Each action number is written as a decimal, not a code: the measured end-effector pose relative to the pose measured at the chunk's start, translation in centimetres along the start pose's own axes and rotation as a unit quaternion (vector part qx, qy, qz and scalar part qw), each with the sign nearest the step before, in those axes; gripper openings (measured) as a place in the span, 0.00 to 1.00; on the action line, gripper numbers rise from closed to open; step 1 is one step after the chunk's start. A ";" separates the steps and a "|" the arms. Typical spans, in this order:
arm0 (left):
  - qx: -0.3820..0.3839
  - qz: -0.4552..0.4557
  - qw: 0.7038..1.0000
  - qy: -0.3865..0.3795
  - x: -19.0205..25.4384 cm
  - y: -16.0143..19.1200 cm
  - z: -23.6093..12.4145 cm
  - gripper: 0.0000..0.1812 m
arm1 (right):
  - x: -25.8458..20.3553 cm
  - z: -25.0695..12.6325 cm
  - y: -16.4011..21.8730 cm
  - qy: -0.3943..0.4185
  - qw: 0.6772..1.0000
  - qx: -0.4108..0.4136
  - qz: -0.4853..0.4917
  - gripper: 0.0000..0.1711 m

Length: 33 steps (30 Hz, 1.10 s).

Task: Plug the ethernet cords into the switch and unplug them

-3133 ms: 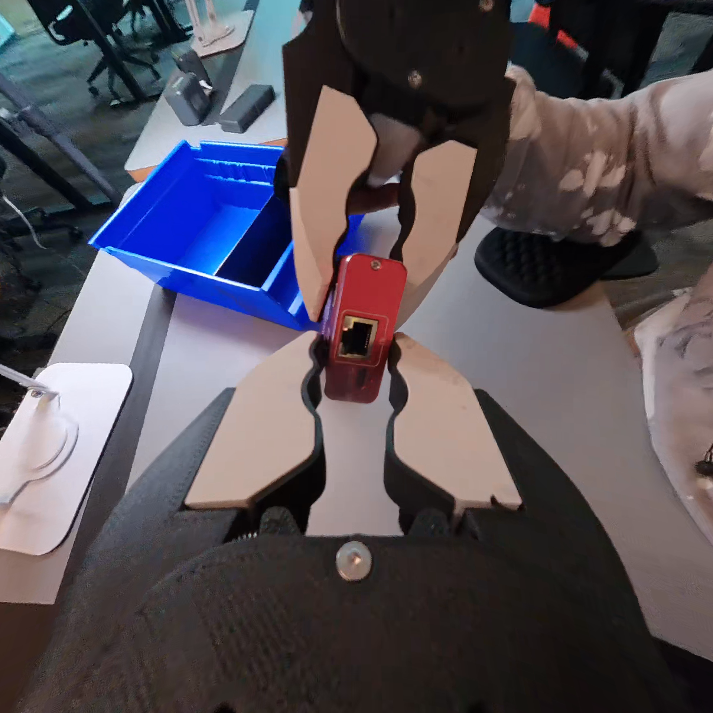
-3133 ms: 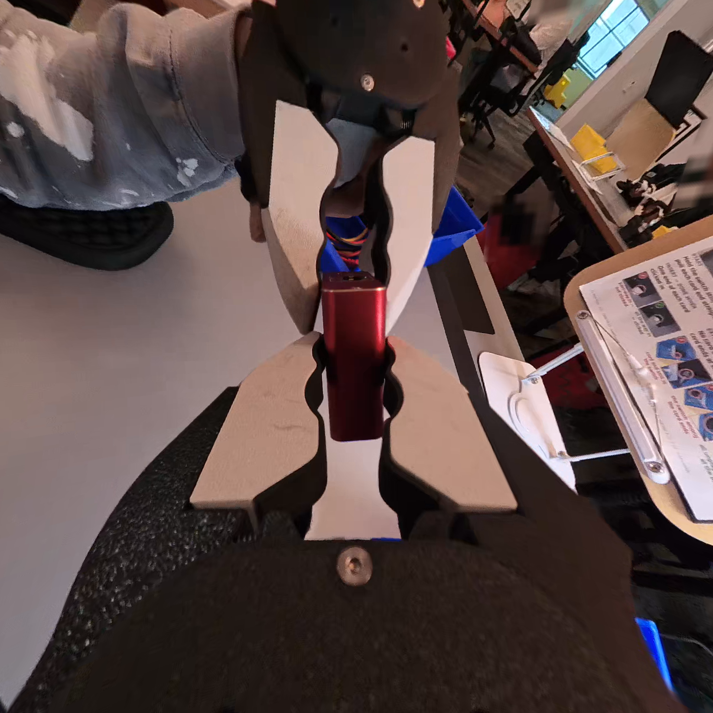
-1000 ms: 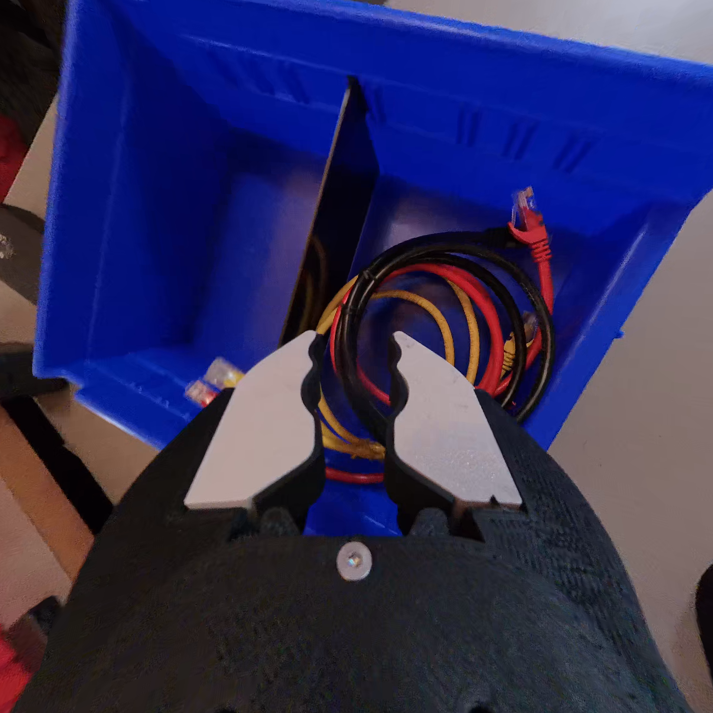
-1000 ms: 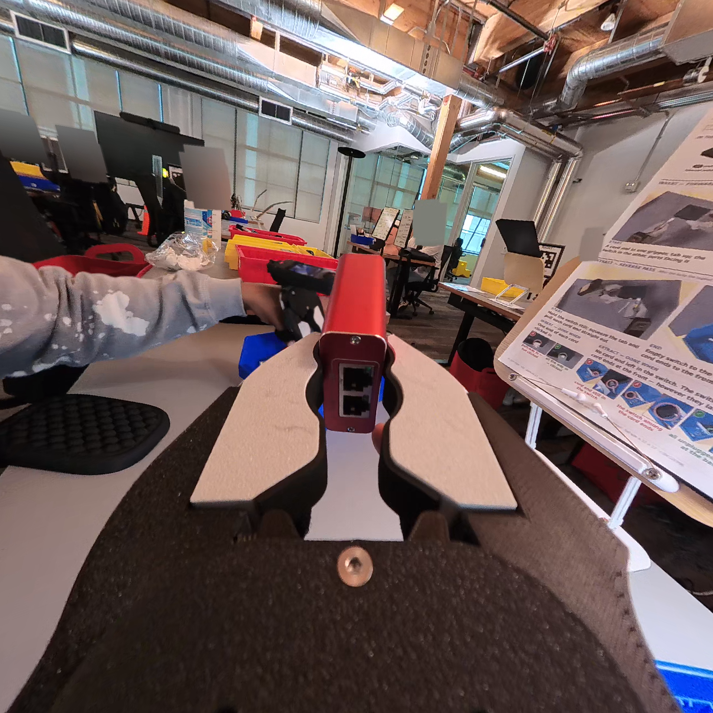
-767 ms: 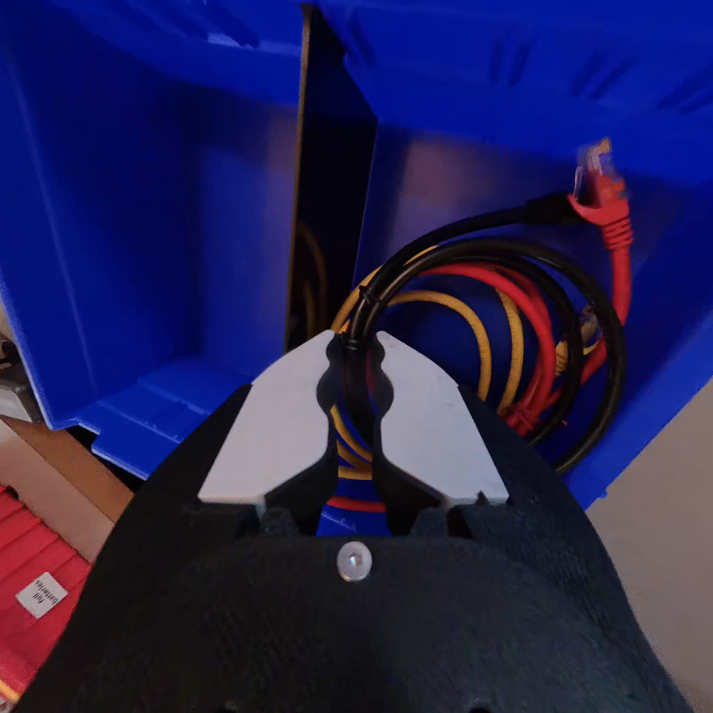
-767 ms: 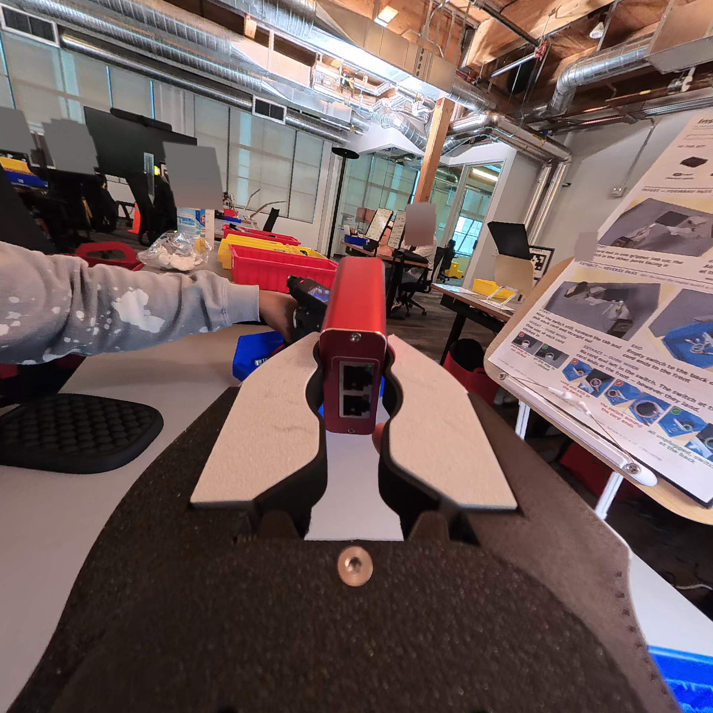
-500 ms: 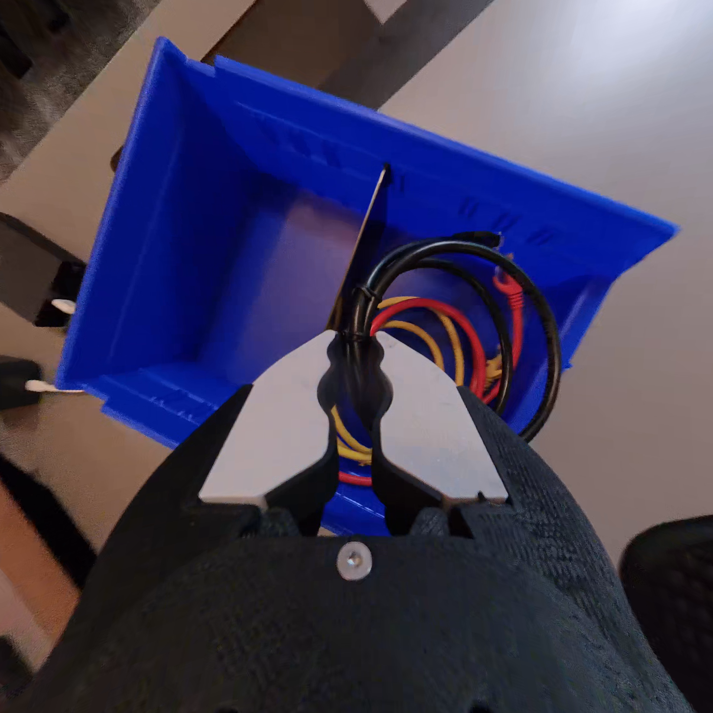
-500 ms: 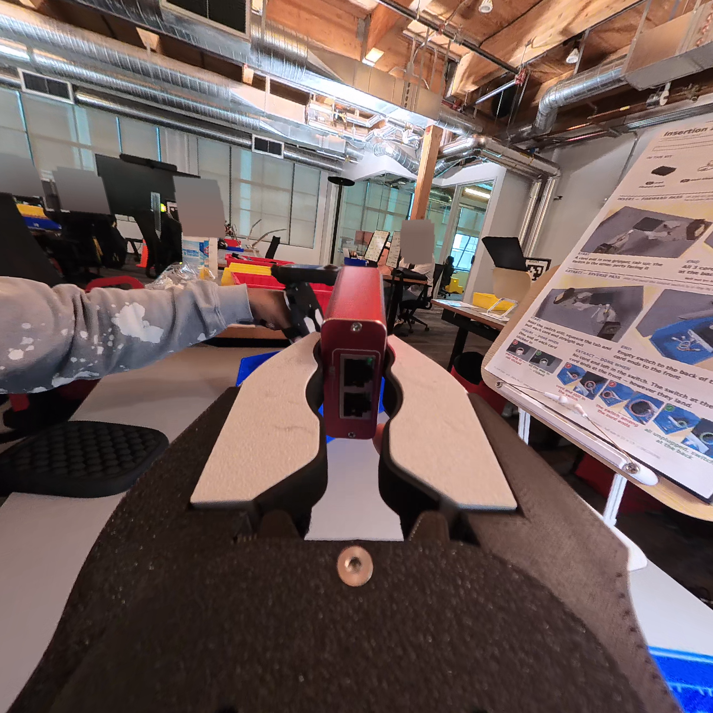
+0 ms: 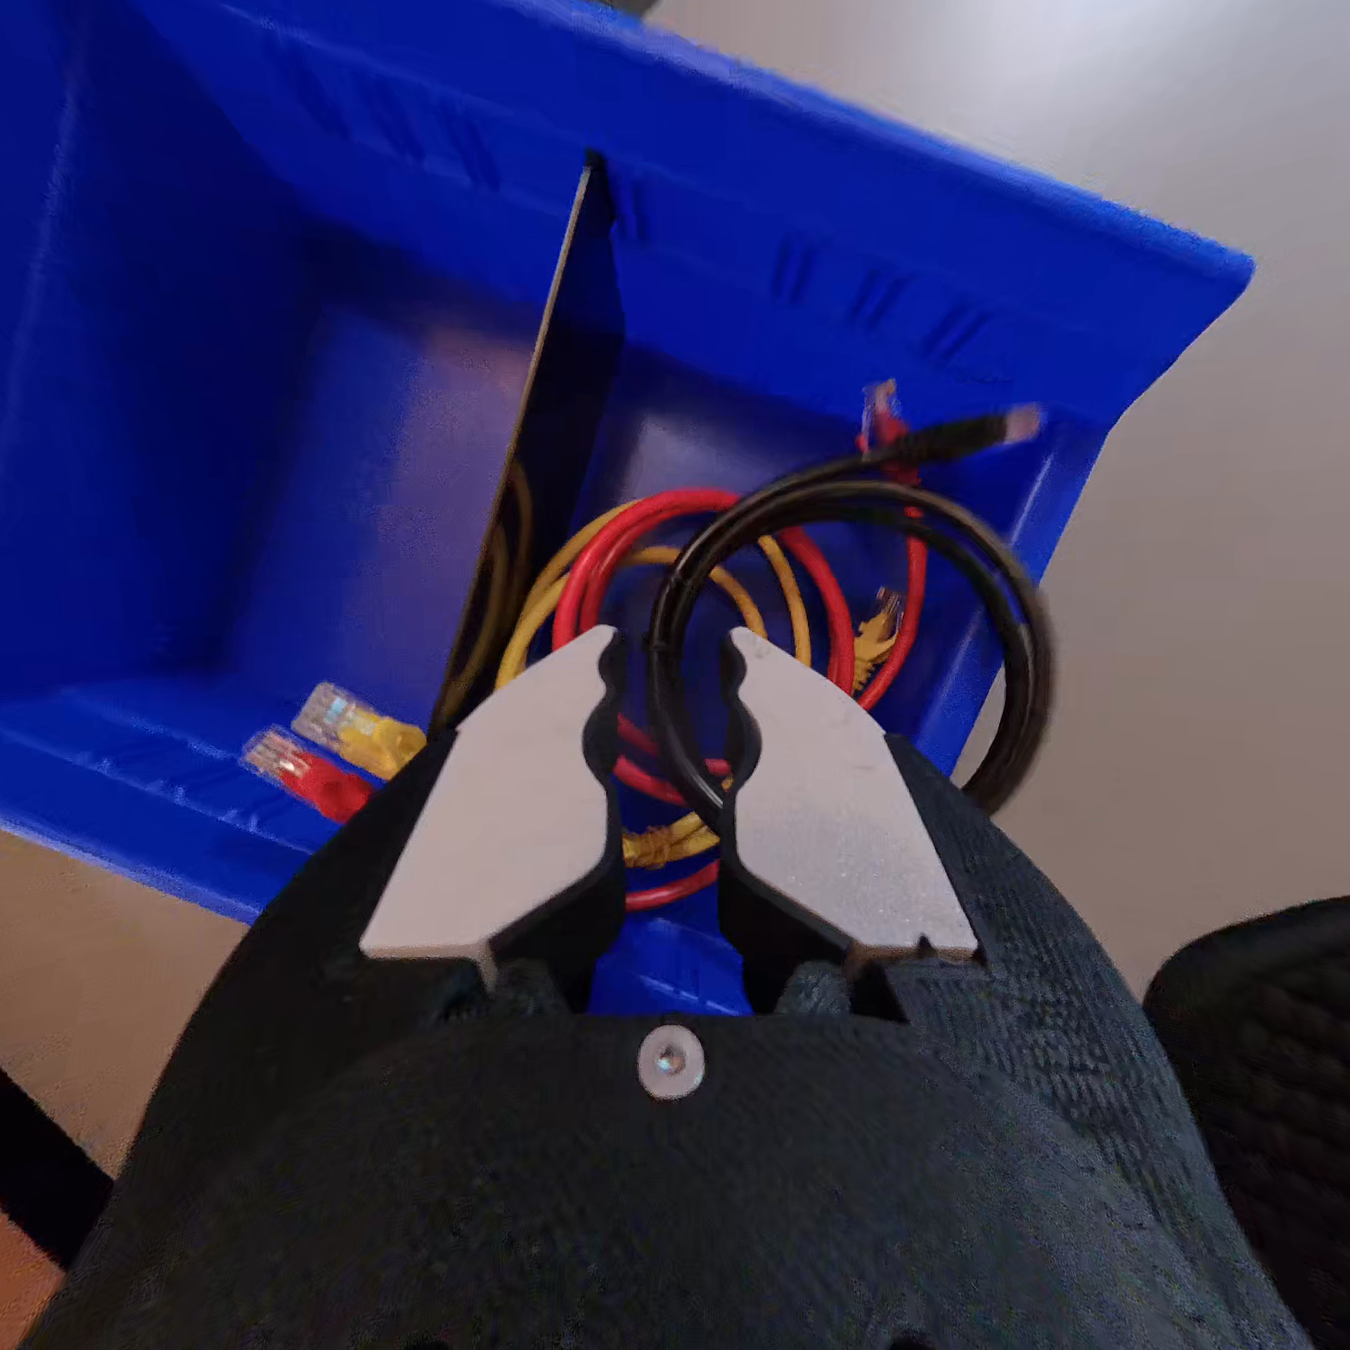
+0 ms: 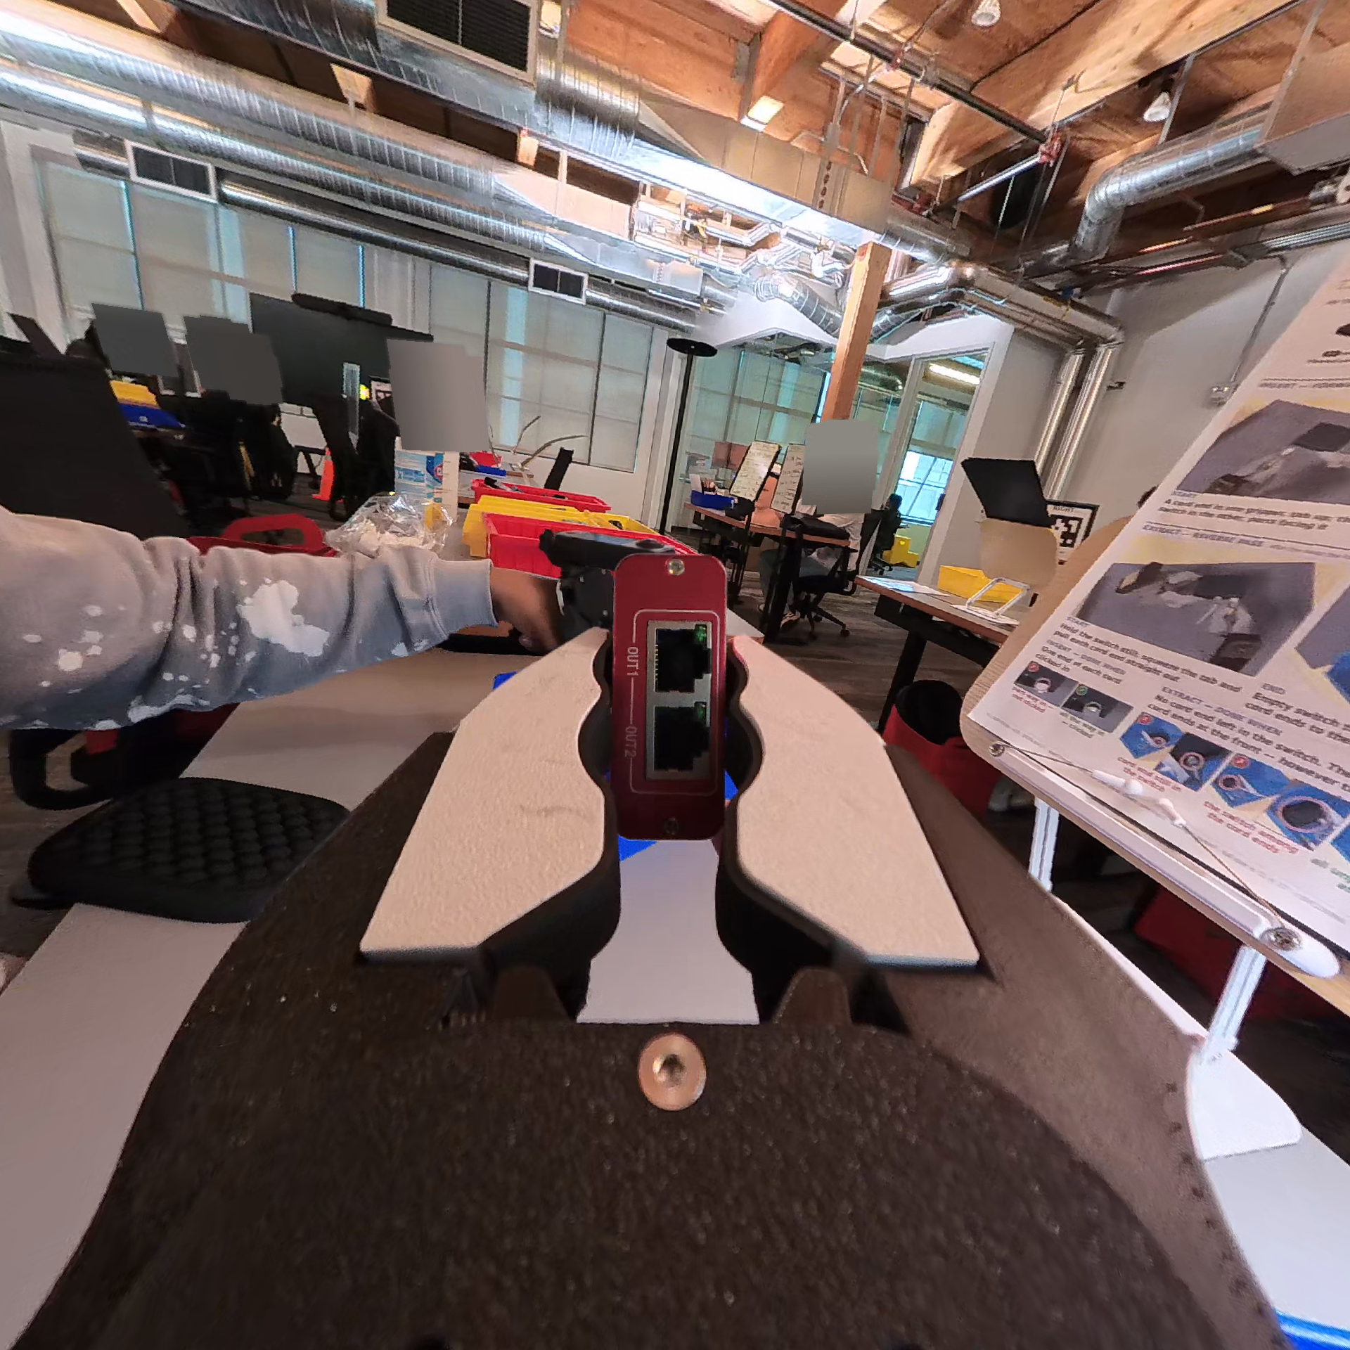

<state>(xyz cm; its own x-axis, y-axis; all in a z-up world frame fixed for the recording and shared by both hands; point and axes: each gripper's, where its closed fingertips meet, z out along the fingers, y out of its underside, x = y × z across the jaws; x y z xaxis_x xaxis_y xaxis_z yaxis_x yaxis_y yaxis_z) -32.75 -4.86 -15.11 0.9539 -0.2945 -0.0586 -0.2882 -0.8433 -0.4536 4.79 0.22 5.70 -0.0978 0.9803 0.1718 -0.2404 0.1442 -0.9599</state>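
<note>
Your right gripper (image 10: 670, 730) clamps the red switch (image 10: 669, 701); your left gripper (image 9: 672, 701), jaws apart, straddles the black ethernet cord (image 9: 847, 511) at the blue bin's (image 9: 219, 365) right end—grip its plug next.

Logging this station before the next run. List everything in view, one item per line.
Bin: one, blue, on the table, split by a divider.
Ethernet cords: three; red and yellow coiled in the bin, black looped over its wall.
Switch: one, red, two empty ports facing the camera.
Wrist rest: one, black, on the table.
Instruction board: one, on a white stand.
Table: one, pale grey.
Sleeve: one, grey, splotched white.
Left gripper: open, black cord between its fingers.
Right gripper: shut on the switch.
</note>
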 end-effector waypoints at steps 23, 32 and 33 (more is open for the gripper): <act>0.425 0.227 0.801 0.355 30.9 -18.6 -11.5 0.14 | -3.9 3.2 3.3 -0.114 0.990 0.020 0.085 0.15; 0.419 0.236 0.798 0.364 30.6 -17.7 -11.1 0.14 | -5.1 4.6 6.7 -0.096 0.990 -0.104 0.007 0.21; 0.419 0.239 0.798 0.360 30.7 -17.7 -11.1 0.14 | -5.1 4.8 6.8 -0.092 0.990 -0.103 0.007 0.20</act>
<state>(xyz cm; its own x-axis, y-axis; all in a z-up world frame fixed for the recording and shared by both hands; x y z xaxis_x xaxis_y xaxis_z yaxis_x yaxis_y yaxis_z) 0.70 -3.98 0.98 0.3683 -0.9296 -0.0131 -0.1597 -0.0494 -0.9859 -0.94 -4.44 -0.60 -0.2786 0.9439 0.1773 -0.0372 0.1739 -0.9841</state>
